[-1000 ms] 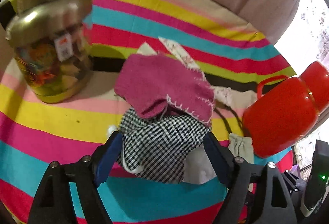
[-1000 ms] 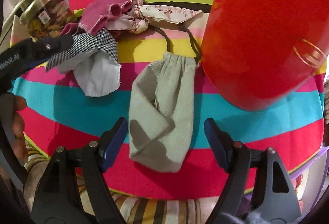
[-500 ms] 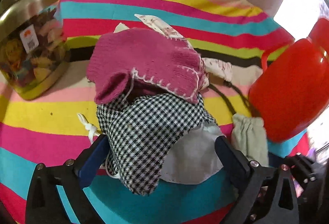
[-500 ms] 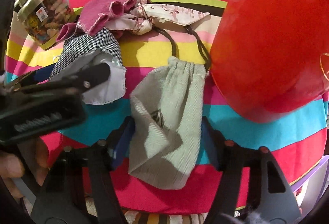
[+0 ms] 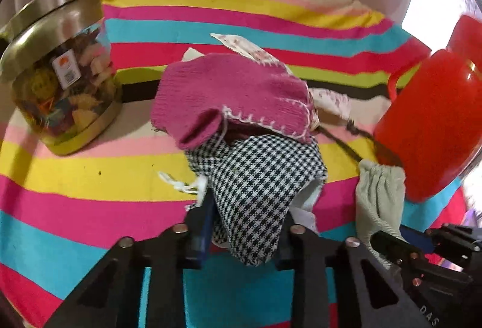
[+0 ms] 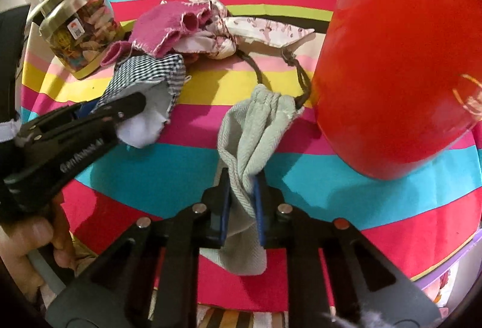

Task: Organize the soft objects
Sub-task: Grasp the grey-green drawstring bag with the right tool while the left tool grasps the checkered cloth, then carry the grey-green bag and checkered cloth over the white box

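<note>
My left gripper (image 5: 245, 225) pinches the near edge of the checked cloth (image 5: 259, 183), ready to peel it from under the pink knit (image 5: 235, 99). My right gripper (image 6: 242, 201) clamps the grey drawstring pouch (image 6: 253, 135) on the striped tablecloth (image 6: 180, 177); its long axis points away, cord end towards the red jug (image 6: 400, 57)

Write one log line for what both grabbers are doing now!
left gripper: shut on checked cloth | right gripper: shut on grey pouch | both on striped tablecloth
</note>
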Action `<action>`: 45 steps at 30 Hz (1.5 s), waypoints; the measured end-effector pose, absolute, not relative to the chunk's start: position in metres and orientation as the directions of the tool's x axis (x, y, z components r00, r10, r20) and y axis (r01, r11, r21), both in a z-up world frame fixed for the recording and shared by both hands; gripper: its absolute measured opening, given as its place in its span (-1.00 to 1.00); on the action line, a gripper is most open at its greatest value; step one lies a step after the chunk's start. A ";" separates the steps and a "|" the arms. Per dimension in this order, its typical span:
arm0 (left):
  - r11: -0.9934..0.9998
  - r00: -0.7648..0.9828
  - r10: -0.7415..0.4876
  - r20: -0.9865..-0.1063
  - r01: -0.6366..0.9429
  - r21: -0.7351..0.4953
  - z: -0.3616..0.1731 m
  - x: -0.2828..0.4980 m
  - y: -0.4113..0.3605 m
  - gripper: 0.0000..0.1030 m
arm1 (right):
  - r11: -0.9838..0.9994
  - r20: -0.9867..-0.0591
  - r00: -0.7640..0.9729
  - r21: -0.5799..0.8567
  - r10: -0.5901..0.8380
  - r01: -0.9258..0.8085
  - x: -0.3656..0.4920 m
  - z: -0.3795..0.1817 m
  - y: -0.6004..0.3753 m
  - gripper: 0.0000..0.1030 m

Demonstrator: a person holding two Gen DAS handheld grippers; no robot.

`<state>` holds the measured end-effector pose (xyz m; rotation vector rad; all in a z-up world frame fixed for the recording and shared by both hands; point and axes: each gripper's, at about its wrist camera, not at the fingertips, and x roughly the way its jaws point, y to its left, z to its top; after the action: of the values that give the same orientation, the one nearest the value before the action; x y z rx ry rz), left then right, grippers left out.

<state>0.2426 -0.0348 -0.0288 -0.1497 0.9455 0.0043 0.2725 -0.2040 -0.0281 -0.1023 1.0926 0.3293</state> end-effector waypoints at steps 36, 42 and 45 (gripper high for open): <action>0.918 0.698 -0.378 -0.608 0.201 -0.341 0.079 0.144 -0.098 -0.60 | 0.991 -0.794 0.595 0.075 0.126 -0.109 0.158 0.068 -0.371 -0.67; 0.856 0.601 -0.516 -0.610 0.354 -0.376 0.087 0.127 -0.157 -0.60 | 0.998 -0.781 0.624 0.056 0.035 0.013 0.133 0.085 -0.437 -0.67; 0.811 0.532 -0.583 -0.614 0.430 -0.398 0.088 0.117 -0.188 -0.60 | 0.996 -0.779 0.627 0.061 0.008 0.063 0.125 0.087 -0.463 -0.67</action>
<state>0.1166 -0.1885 0.0881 -0.2080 0.8081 -0.6092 0.1246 -0.4631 0.0873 0.0852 0.8933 -0.0314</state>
